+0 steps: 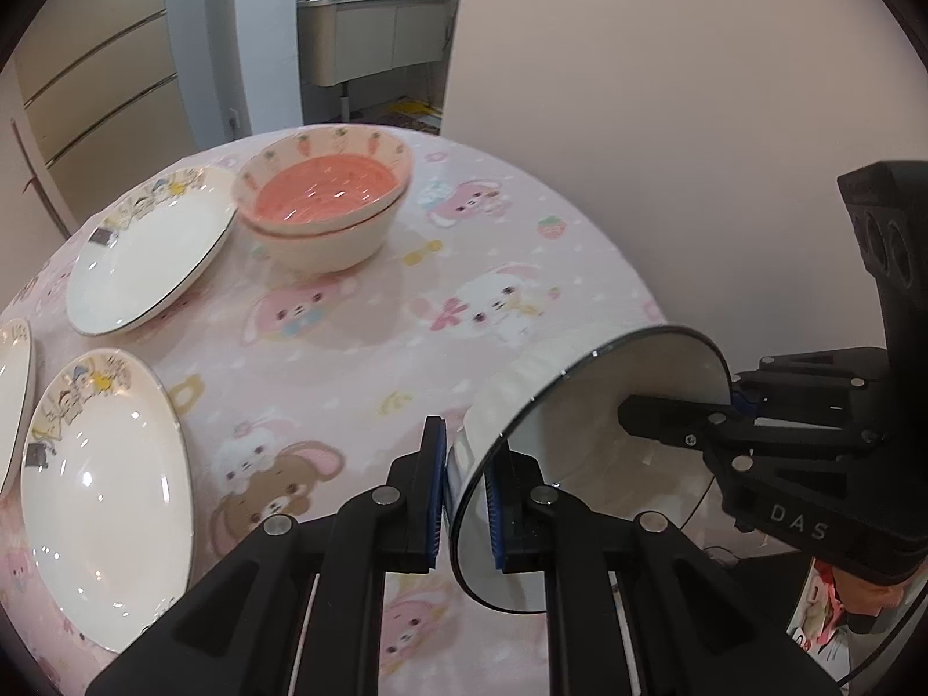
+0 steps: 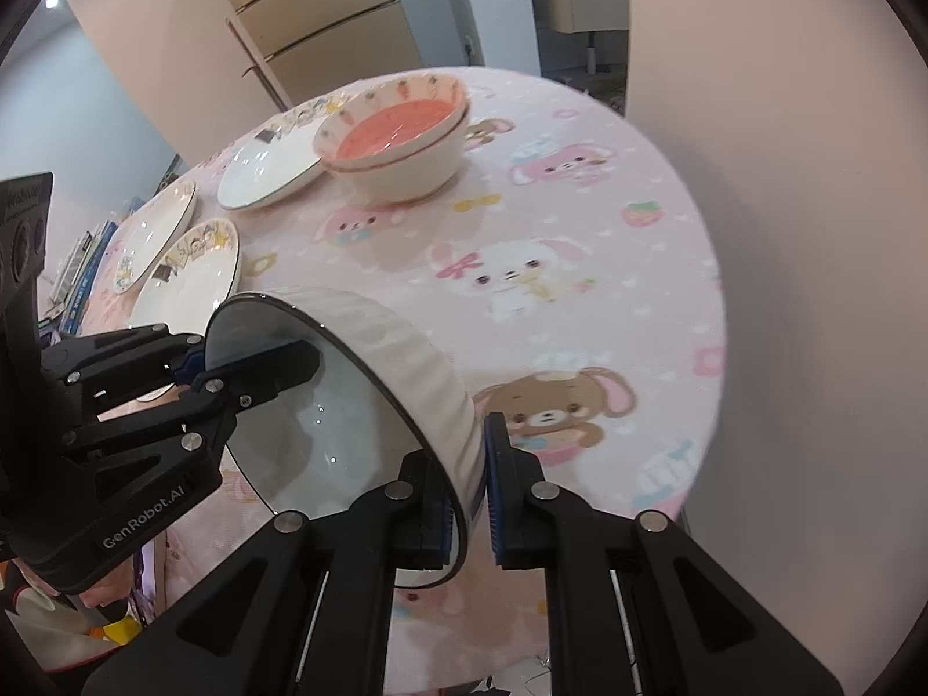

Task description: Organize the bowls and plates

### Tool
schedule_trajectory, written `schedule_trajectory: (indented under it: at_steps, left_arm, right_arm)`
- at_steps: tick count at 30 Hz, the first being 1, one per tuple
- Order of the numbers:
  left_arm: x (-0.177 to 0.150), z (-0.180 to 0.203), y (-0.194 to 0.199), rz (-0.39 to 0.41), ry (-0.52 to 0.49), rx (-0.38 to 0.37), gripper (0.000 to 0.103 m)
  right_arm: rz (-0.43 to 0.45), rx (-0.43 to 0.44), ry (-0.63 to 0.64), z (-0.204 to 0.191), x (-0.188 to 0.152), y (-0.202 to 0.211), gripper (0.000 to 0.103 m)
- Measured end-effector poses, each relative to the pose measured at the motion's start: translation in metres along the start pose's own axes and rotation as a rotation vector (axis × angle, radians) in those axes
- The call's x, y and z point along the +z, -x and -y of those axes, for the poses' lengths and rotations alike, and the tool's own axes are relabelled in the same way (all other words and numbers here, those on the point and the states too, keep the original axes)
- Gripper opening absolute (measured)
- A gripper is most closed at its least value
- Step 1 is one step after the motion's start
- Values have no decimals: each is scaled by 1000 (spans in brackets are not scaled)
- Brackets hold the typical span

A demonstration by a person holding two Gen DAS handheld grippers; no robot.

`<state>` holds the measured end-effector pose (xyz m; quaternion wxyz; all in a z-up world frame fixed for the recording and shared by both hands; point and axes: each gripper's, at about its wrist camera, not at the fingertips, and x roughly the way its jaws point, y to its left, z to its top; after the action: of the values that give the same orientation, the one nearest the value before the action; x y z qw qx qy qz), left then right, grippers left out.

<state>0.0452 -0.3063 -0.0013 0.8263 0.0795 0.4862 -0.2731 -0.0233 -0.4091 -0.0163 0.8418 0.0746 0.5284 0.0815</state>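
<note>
Taking the stacked pink bowls (image 1: pixel 325 214) as the landmark on the round table (image 1: pixel 371 348): a white plate (image 1: pixel 148 255) lies just left of them, touching or nearly so. Nearer the camera and well left of the bowls sit two more plates (image 1: pixel 107 499), one (image 1: pixel 14 388) cut off by the frame edge. To the right of the bowls and well nearer, a white ribbed bowl (image 1: pixel 580 464) is held tilted above the cloth. The left gripper (image 1: pixel 467 504) is clamped on its near rim, one pad inside, one outside. The right gripper (image 2: pixel 470 499) is clamped likewise on the opposite rim.
</note>
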Motion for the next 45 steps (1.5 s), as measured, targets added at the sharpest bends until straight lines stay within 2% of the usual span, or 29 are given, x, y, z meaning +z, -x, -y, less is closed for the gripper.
schedule_trajectory:
  at_steps: [4,11,18,29,45]
  left_arm:
    - [-6,-12,-6,-26,18,12,13]
    - [-12,-26,-17,-37,48,3,13]
    - [-9,-31,-21,-8,65,-3,13]
    - [-13,-28,-23,11,41,26,14]
    - [-36,-24,-36,-60,35,-15,25]
  right_arm:
    - [-42,27,-1,-7,0,-18,9]
    - [-47,20,4,-12,1,-32,10]
    - [3,34,4,-8,1,-31,10]
    - [53,-1,67,-18,-5,-31,10]
    - [9,70,69,-19,-24,-43,15]
